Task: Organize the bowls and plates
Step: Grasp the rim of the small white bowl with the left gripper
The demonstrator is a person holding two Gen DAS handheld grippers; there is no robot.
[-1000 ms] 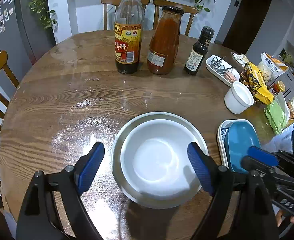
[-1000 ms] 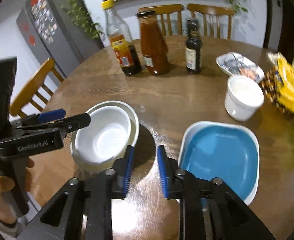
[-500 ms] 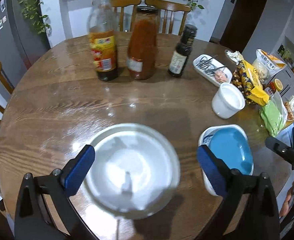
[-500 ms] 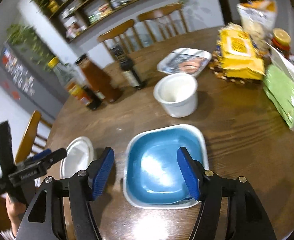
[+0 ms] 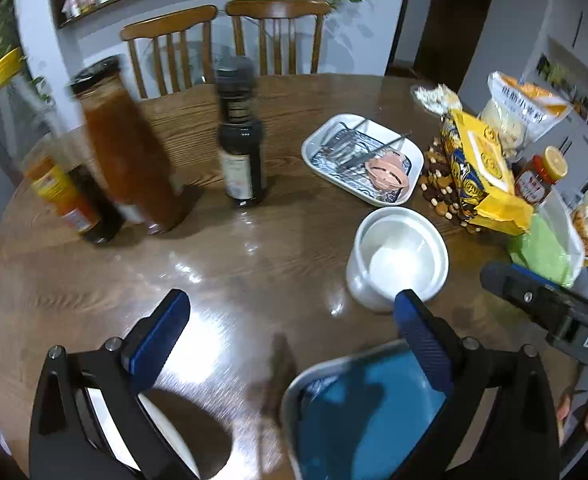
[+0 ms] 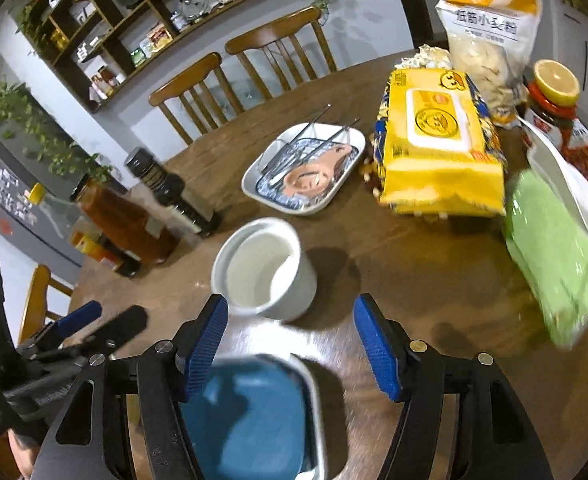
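Observation:
A white deep bowl (image 5: 398, 258) stands on the round wooden table (image 5: 254, 264), just beyond my left gripper's right finger; it also shows in the right wrist view (image 6: 264, 290). A blue square plate (image 5: 370, 416) lies near the front edge, partly under that finger; in the right wrist view the plate (image 6: 250, 420) lies below my left finger. A round white plate's edge (image 5: 162, 436) shows at the bottom left. My left gripper (image 5: 290, 336) is open and empty. My right gripper (image 6: 290, 344) is open and empty, above the table just short of the white bowl.
Three bottles (image 5: 134, 160) stand at the back left. A small white tray (image 5: 362, 158) with metal utensils lies mid-right. Snack bags (image 6: 438, 140), a green pack (image 6: 550, 256) and a jar (image 6: 550, 100) crowd the right side. Chairs stand behind the table.
Both grippers have swung right, away from the round white plate, toward the white deep bowl and blue plate. My right gripper has opened wide from nearly shut.

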